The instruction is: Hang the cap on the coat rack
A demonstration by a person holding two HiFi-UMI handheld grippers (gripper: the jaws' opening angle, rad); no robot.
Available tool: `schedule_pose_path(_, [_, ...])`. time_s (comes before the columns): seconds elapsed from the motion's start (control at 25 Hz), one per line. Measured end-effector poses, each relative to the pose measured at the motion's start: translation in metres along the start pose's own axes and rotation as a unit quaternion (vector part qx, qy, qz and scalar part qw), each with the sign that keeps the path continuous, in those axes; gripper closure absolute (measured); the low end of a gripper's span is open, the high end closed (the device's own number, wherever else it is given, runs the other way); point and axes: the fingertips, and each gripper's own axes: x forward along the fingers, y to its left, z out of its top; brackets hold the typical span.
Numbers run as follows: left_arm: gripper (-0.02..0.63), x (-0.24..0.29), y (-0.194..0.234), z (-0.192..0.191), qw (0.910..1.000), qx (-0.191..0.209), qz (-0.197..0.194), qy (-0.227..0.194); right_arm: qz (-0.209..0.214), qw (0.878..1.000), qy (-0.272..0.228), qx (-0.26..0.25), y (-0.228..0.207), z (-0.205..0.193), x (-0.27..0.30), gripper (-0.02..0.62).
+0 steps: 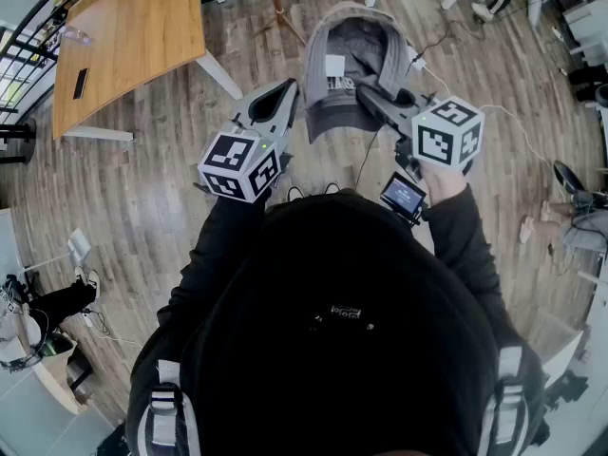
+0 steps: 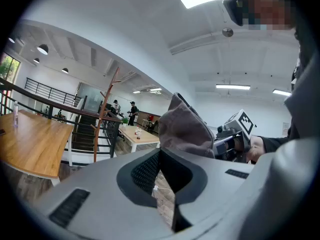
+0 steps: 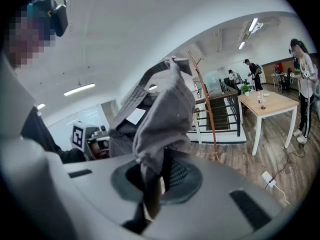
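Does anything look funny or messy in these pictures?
Yes. The grey cap is bunched up in the right claw, pinched by its edge, with its inside and white label showing. It isn't on the coat rack yet. Nothing looks spilled or broken.

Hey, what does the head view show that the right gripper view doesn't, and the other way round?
Head view only: the person's dark top from above, the long wooden table, and the small screen on the right gripper.
Right gripper view only: cap fabric pinched in that gripper's shut jaws, the coat rack's hooked top, people near a light table.
Both: the grey cap, the coat rack's pole, the plank floor.
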Motion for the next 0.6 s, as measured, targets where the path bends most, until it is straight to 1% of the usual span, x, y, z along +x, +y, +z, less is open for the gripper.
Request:
schedule_pose_path(0.32, [0.598,0.004,0.002,0.004,0.9999,0.010,0.002,0.002,0.003,1.000,-0.006,-0.004,0.001,0.005,0.000,0.583])
schedule_pose_path(0.6, [0.598,0.008,0.001,0.012,0.9997,0.019,0.012,0.004,0.021,1.000,-0.006,-0.001,-0.002,0.012,0.001,0.581])
